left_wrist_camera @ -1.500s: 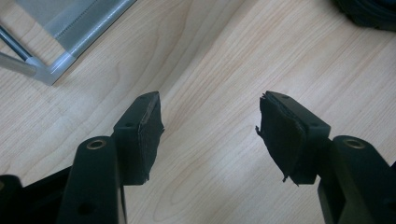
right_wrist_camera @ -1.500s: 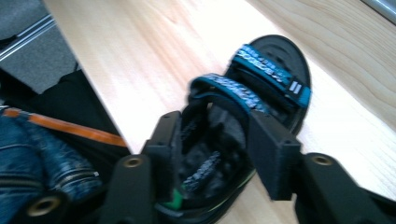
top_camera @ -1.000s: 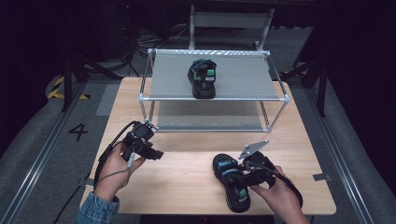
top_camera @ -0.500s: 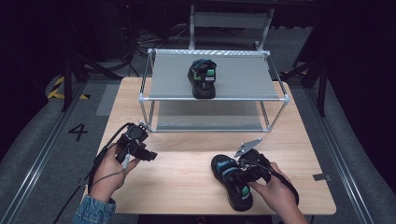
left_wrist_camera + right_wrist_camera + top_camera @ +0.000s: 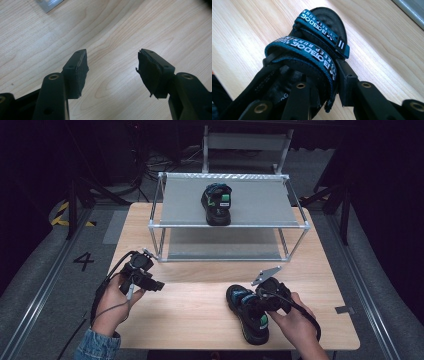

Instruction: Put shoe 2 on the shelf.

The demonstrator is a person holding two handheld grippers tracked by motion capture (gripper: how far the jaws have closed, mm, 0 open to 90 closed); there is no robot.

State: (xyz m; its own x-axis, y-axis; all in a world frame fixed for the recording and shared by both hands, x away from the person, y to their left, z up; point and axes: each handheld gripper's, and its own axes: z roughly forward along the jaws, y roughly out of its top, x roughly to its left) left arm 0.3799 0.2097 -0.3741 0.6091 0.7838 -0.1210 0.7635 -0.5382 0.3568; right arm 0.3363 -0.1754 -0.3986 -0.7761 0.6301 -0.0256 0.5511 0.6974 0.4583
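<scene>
Grasp step in hand: the black strapped sandal with teal lettered bands (image 5: 248, 312) lies on the light wooden tabletop (image 5: 200, 310) at lower right of the high view, toe toward the upper left, and is being taken by the right gripper (image 5: 263, 301). In the right gripper view its jaws have just been closing; one is seen inside the shoe under the teal strap (image 5: 312, 53), the other against the outside of that strap side, so the side of the upper is pinched between the pads. A matching black sandal (image 5: 218, 202) is already set on the grey upper shelf of the metal-framed two-tier rack (image 5: 260, 200) at top centre, heel toward the camera. The left gripper (image 5: 112, 68), at left centre of the high view, is held over bare wood with jaws spread and nothing between them. Judged next: grip to be confirmed firm on the soft strap, shoe lifted clear of the table, carried up-frame over the front rail and set beside its mate. Strap slip is the likely risk.
</scene>
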